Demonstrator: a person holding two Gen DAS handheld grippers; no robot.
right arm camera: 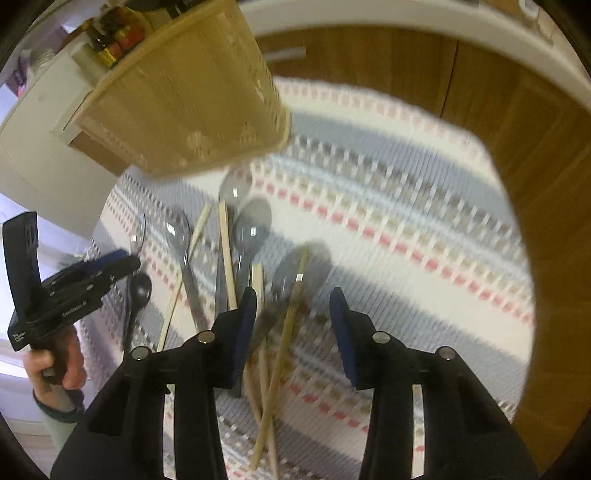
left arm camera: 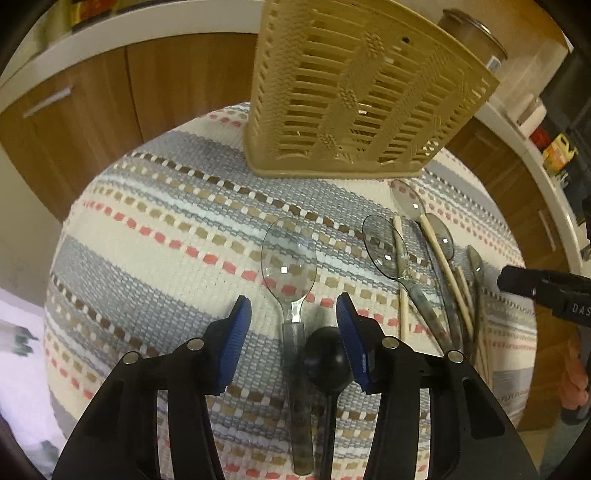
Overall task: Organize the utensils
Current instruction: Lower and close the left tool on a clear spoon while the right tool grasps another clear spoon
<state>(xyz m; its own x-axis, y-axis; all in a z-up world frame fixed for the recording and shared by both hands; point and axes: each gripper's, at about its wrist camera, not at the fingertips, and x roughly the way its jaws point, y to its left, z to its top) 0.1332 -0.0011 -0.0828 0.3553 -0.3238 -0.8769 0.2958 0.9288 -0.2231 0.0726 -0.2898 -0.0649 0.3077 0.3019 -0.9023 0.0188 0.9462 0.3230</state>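
A tan slotted utensil basket [left arm camera: 354, 92] stands at the far side of a striped woven mat [left arm camera: 166, 229]. My left gripper [left arm camera: 293, 314] is open, its blue pads either side of a clear plastic spoon [left arm camera: 290, 266] and a small black spoon [left arm camera: 327, 360] lying on the mat. Right of them lies a pile of clear spoons [left arm camera: 386, 247] and wooden chopsticks [left arm camera: 447, 266]. My right gripper [right arm camera: 293, 306] is open above that pile [right arm camera: 251, 258]; this view is blurred. The basket [right arm camera: 184, 96] shows at its upper left, the left gripper [right arm camera: 110, 266] at its left.
Wooden cabinet doors [left arm camera: 110, 110] under a white countertop [left arm camera: 147, 26] stand beyond the mat. Bottles and jars [left arm camera: 554, 147] sit on the counter at the right. A white cloth [left arm camera: 22, 369] lies at the left. The right gripper's black tip [left arm camera: 524, 282] reaches in from the right.
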